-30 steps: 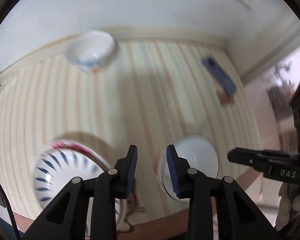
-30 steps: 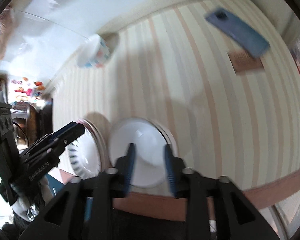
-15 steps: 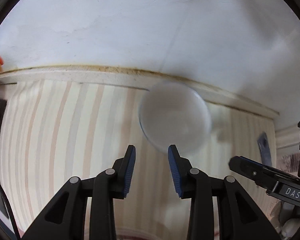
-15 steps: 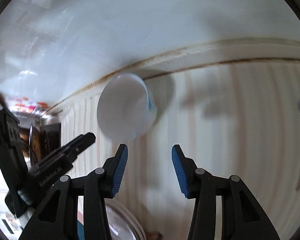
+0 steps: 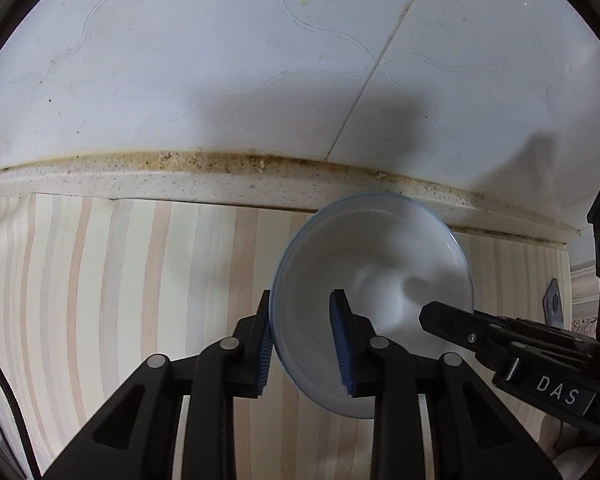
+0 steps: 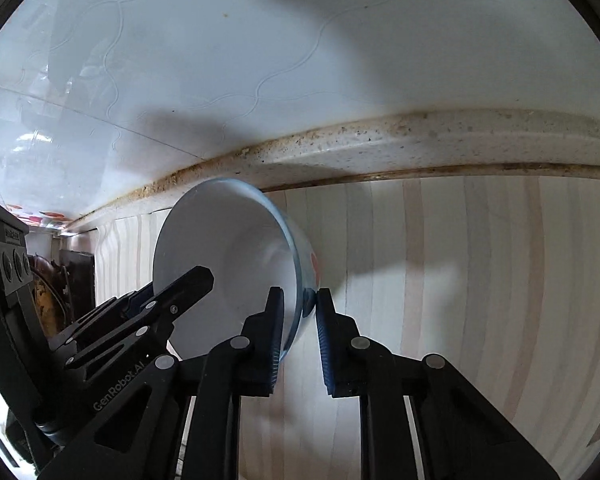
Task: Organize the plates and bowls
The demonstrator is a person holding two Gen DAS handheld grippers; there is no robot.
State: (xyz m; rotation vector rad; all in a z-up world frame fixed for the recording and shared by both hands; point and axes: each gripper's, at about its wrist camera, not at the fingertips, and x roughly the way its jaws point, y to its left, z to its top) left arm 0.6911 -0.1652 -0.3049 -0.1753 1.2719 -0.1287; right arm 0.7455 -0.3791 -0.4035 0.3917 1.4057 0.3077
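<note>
Two big surfaces fill both views: pale wall tile (image 5: 228, 60) up top and a striped counter (image 5: 100, 280) below, with a stained speckled ledge (image 5: 220, 178) between them. Then there's the white bowl (image 5: 372, 280), blue-rimmed, tipped on its side near the ledge. Both grippers have its rim between their fingers: left gripper (image 5: 302, 344) straddles the left edge, right gripper (image 6: 300, 340) is narrowed around the other edge, looks pinched.
</note>
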